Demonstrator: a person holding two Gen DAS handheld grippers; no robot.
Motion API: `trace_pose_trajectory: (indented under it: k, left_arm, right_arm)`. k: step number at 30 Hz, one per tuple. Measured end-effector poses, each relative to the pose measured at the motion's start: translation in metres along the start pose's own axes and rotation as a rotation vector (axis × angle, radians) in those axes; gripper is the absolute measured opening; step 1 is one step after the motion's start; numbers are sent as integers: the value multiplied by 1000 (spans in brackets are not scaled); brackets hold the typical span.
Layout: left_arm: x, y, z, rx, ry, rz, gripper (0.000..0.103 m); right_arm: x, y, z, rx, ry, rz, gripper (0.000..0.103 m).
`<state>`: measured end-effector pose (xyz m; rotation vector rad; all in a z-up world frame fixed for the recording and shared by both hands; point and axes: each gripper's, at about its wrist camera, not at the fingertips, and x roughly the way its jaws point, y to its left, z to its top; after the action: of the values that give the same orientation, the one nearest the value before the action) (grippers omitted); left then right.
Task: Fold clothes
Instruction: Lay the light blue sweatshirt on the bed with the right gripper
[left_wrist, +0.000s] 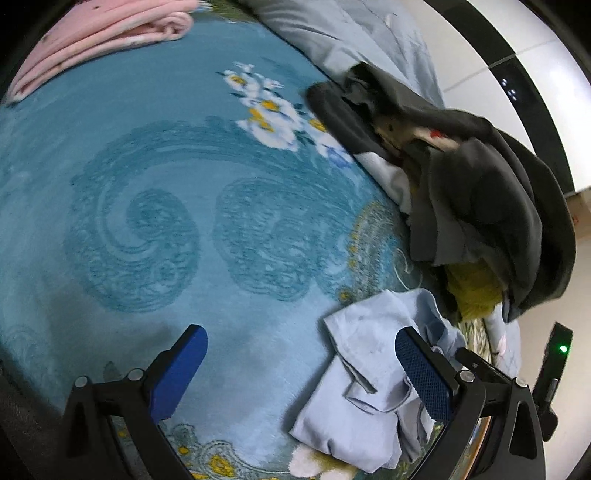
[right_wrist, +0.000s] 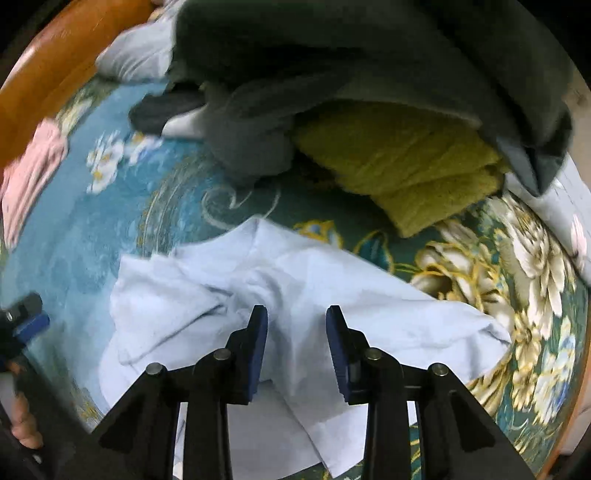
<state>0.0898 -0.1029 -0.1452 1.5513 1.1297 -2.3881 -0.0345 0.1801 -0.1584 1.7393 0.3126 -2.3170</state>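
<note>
The right gripper (right_wrist: 296, 325) hovers low over a crumpled pale blue garment (right_wrist: 280, 295), its blue-padded jaws partly apart with a raised fold of the cloth between them; whether the pads touch that fold cannot be told. The left gripper (left_wrist: 301, 347) stands wide open over bare blanket, its right-hand pad just above the same pale blue garment (left_wrist: 365, 384), gripping nothing. The garment lies bunched near the near edge of the blue floral blanket (left_wrist: 166, 221), its long axis running roughly from the near edge up toward the heap beyond. Beyond it sit a folded yellow-green towel (right_wrist: 406, 173) and, draped over that, a dark grey garment (right_wrist: 332, 62). A folded pink garment (left_wrist: 99, 33) rests at the blanket's far left corner.
</note>
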Motion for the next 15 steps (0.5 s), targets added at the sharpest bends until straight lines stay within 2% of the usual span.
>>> trace_pose_trajectory:
  k: [1,2,5,8,10,15]
  left_arm:
    - [2,-3,-1,10,7,7,103]
    - [4,-5,-2,18,14,12,103]
    - [10,-8,-3,24,37,3,103]
    - [12,-11,-3,32,40,-4,102]
    - [19,-18,-2,61,55,-8,102]
    - [41,-44,-4,172,97,-2,102]
  right_arm:
    - [5,5,-1,-29,14,-20,7]
    - [7,8,-1,-51,14,-41,2]
    - [-5,0,2,9,-53,-59,2]
    - [-40,-31,13,140,-196,-152,2]
    - [-54,-48,18,200,-246,-213,2]
    - [-49,-63,11,224,-201,-201,2]
